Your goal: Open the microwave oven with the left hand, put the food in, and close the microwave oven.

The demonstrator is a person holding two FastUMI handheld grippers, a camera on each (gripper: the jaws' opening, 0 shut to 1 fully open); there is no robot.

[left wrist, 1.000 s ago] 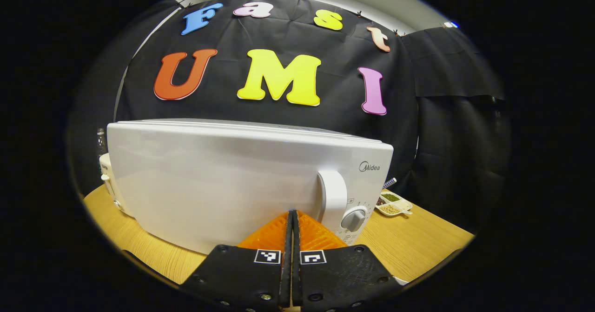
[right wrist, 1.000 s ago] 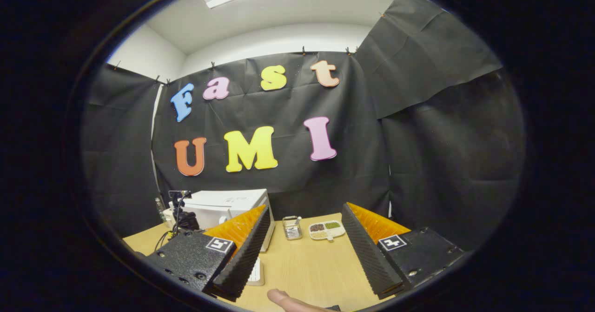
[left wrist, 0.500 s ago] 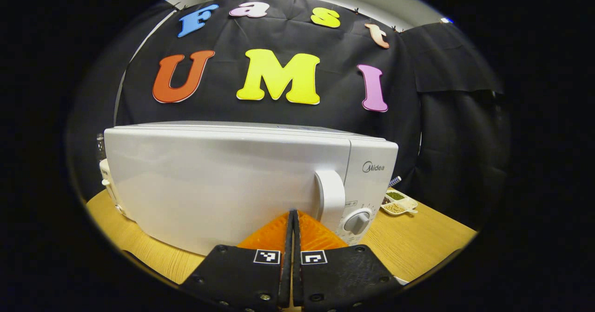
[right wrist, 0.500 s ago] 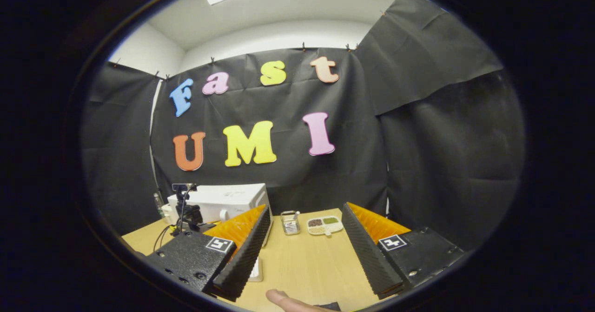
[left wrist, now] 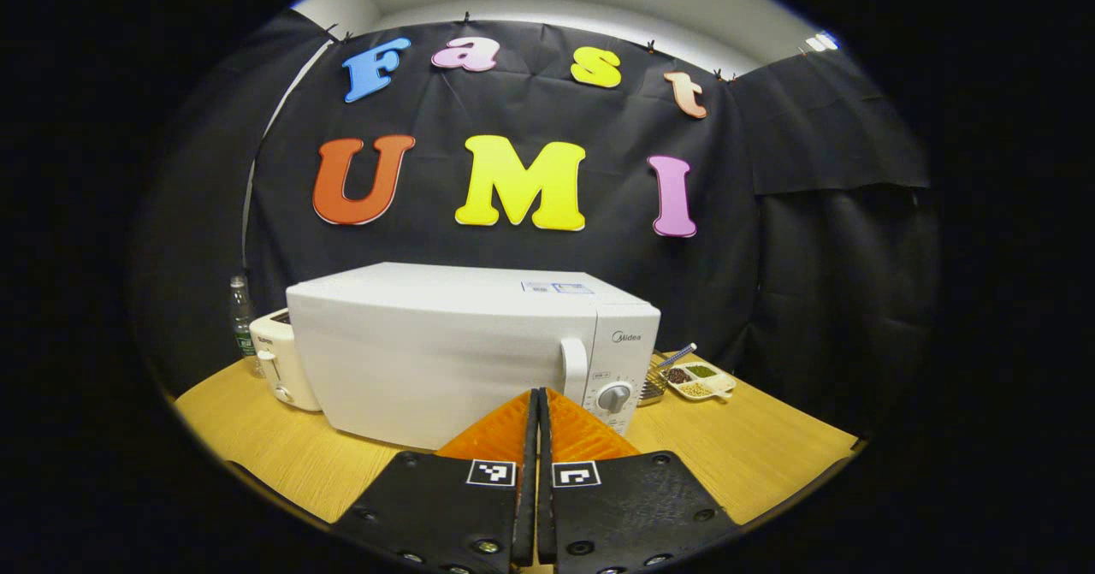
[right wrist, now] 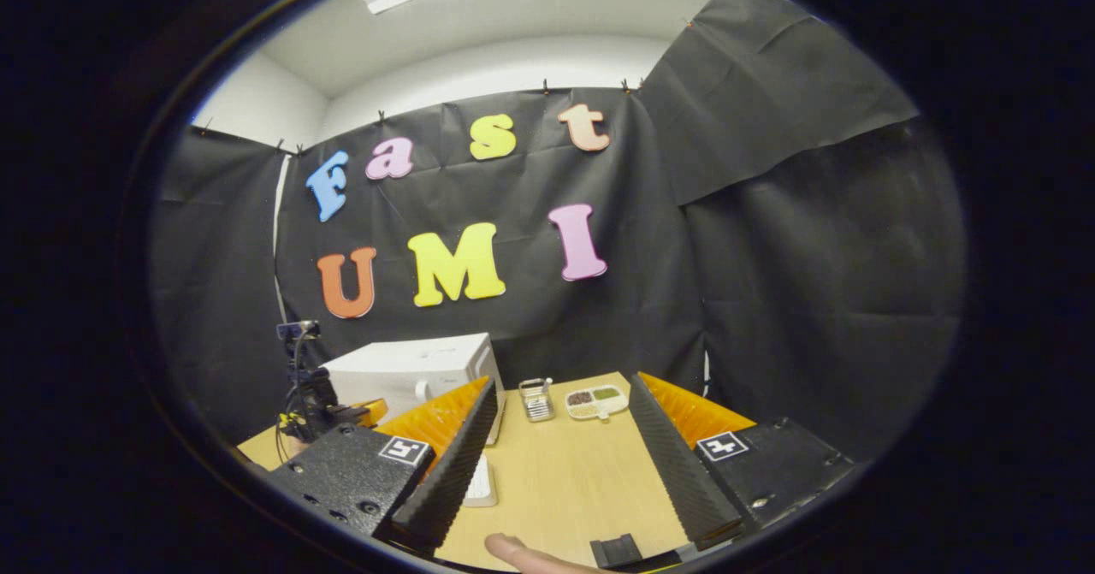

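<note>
White plastic marks the microwave oven (left wrist: 462, 352), which is set on the wooden bench (left wrist: 753, 454) with its long axis running left to right in the left gripper view and its closed door and handle (left wrist: 574, 370) turned toward the camera. The left gripper (left wrist: 536, 407) is seen just in front of it, apart from the door, its fingers pressed together on nothing. The right gripper (right wrist: 560, 424) is held well back over the bench, fingers spread wide and empty. With the door closed, either the opening or the final closing could be in hand; which cannot be told. If opening, the handle must be reached next.
</note>
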